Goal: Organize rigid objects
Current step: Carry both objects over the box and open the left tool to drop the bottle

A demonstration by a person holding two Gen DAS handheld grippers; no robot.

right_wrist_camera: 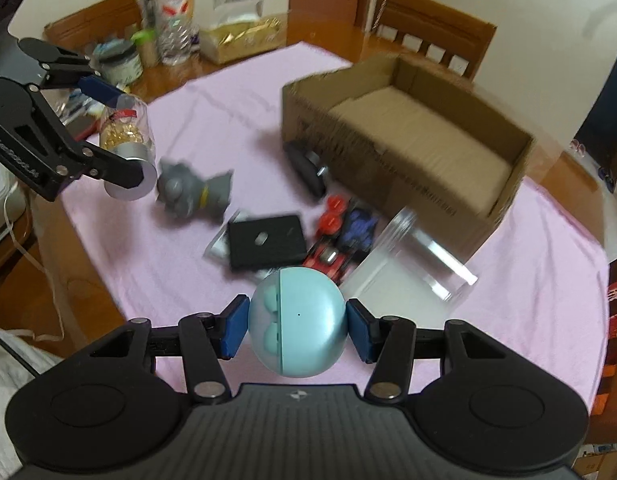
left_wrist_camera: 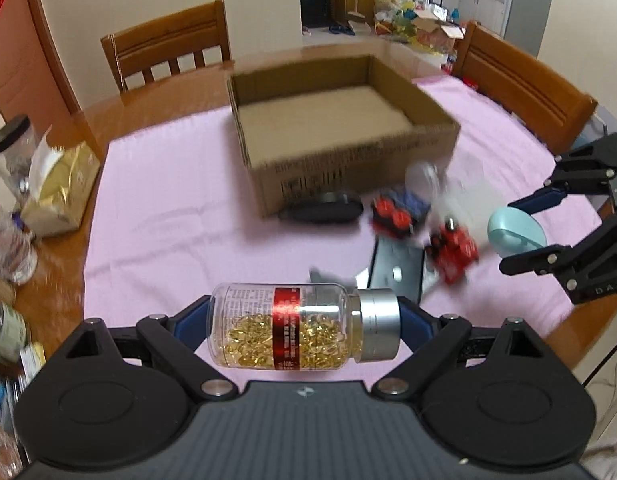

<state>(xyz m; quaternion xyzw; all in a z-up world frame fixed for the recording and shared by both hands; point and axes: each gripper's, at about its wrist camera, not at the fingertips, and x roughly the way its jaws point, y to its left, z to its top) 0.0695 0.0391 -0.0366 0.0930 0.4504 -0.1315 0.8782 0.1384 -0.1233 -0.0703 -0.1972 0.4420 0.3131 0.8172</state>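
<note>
My left gripper (left_wrist_camera: pixel 304 326) is shut lengthwise on a clear pill bottle (left_wrist_camera: pixel 292 326) full of golden capsules, red label, silver cap to the right; it hangs above the pink cloth. In the right wrist view the same bottle (right_wrist_camera: pixel 126 136) shows at the left in the left gripper (right_wrist_camera: pixel 116 128). A round light-blue case (right_wrist_camera: pixel 298 322) sits between the blue pads of my right gripper (right_wrist_camera: pixel 296 330), which is shut on it. That case (left_wrist_camera: pixel 514 232) and gripper (left_wrist_camera: pixel 520 234) appear at the right edge of the left wrist view. An open, empty cardboard box (left_wrist_camera: pixel 332 120) (right_wrist_camera: pixel 420 136) stands on the cloth beyond.
On the cloth lie a grey figure (right_wrist_camera: pixel 192 190), a black plate (right_wrist_camera: pixel 266 240), red toy cars (right_wrist_camera: pixel 328 256), a clear jar on its side (right_wrist_camera: pixel 404 264) and a black oval item (left_wrist_camera: pixel 322 210) by the box. Jars, a bottle and a gold bag (left_wrist_camera: pixel 56 196) crowd the table's left. Wooden chairs (left_wrist_camera: pixel 168 44) stand around.
</note>
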